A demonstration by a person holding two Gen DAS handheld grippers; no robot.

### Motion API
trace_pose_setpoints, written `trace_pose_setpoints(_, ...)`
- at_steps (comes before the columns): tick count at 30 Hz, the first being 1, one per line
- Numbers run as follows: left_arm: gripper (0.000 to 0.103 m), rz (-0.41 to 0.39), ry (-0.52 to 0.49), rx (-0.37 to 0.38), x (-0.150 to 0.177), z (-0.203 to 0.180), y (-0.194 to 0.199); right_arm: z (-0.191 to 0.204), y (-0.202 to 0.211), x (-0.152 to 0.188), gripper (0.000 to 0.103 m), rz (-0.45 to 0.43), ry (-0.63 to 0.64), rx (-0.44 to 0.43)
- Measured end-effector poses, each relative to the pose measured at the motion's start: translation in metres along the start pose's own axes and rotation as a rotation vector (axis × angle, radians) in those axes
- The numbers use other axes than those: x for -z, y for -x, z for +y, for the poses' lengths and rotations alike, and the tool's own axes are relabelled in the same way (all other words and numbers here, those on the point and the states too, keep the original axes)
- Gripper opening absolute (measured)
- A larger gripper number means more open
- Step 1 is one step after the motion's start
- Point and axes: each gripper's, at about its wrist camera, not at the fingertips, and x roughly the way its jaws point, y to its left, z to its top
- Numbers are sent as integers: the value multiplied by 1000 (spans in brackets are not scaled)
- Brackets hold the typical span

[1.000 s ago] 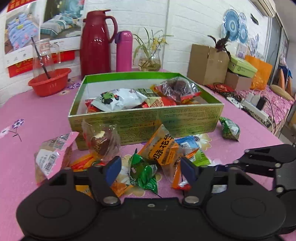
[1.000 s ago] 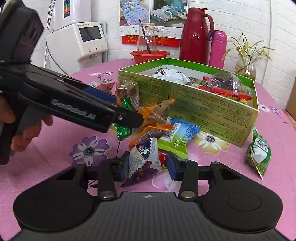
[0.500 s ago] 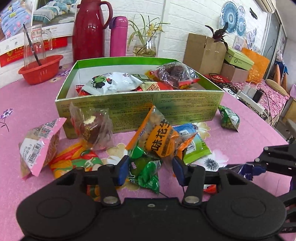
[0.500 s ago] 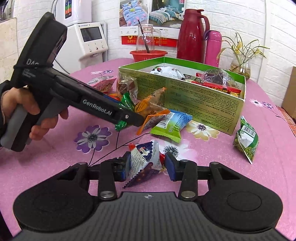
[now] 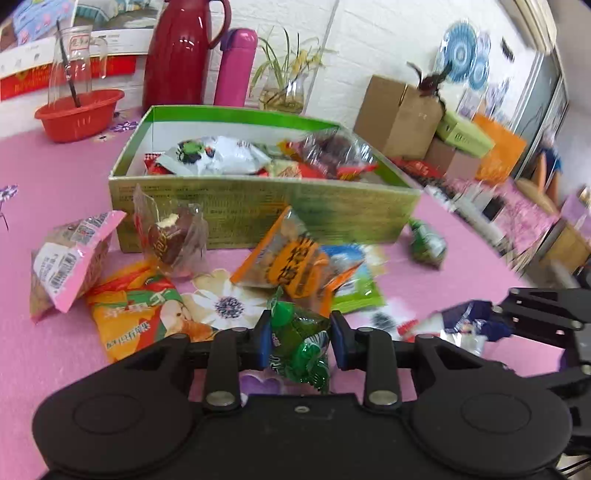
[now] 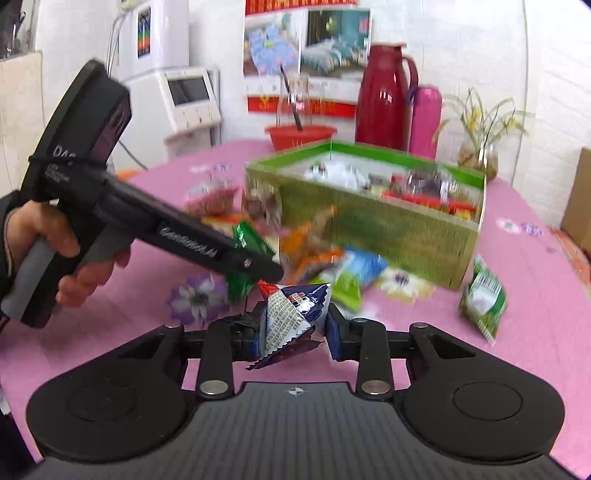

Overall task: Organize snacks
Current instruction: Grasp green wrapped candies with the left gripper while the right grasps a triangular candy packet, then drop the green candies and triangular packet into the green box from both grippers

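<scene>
Premises read as a lived-in home room: a table under a pink floral tablecloth [image 5: 55, 155], a red thermos jug [image 5: 177, 51] and pink flask [image 5: 234, 66] against a white brick wall [image 5: 369, 33], bedding posters [image 6: 306, 40], a glass-vased plant [image 5: 284, 88], a countertop water dispenser [image 6: 177, 96], and stacked cardboard boxes [image 5: 399, 114].

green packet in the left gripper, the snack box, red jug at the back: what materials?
Green packet: thin plastic film, glossy; it crinkles and glints between the pads. Snack box: printed cardboard, matte, with straight folded walls and a white inside. Red jug: probably hard plastic, glossy, with sharp window highlights; coated metal cannot be ruled out.
</scene>
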Motion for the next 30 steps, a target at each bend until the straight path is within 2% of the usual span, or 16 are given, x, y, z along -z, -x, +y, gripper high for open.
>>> trace_pose_setpoints(6,20,-152,1,36,-35,-9,38,-7,4,-32,56,-128,22,46)
trace_pose_setpoints(10,20,-232,8,14,-63,-11,43,-21,-14,-56,56,-209,-17,87)
trace_pose_setpoints(17,21,-270,63,-35,-99,6,16,-43,-57,-83,56,-294,-35,184)
trace_pose_setpoints(21,24,-260,94,-53,-108,23,-5,-55,-80,-87,57,-303,-42,210)
trace_pose_setpoints(22,27,-251,99,-58,-108,28,-12,-57,-89,-86,60,-294,-41,210)
trace_pose_setpoints(23,38,-238,107,-67,-108,33,-20,-60,-98,-84,70,-272,-38,209)
trace_pose_setpoints(24,51,-224,120,-74,-107,38,-26,-62,-108,-82,74,-231,-32,209)
trace_pose_setpoints(25,84,-214,133,-79,-104,41,-31,-63,-116,-79,83,-191,-28,216)
trace_pose_setpoints(26,103,-209,142,-84,-101,44,-33,-64,-120,-76,91,-168,-28,216)
trace_pose_setpoints(28,103,-205,140,-92,-95,48,-35,-64,-117,-69,100,-176,-22,207)
trace_pose_setpoints(30,103,-198,132,-95,-94,49,-34,-62,-111,-69,103,-185,-8,212)
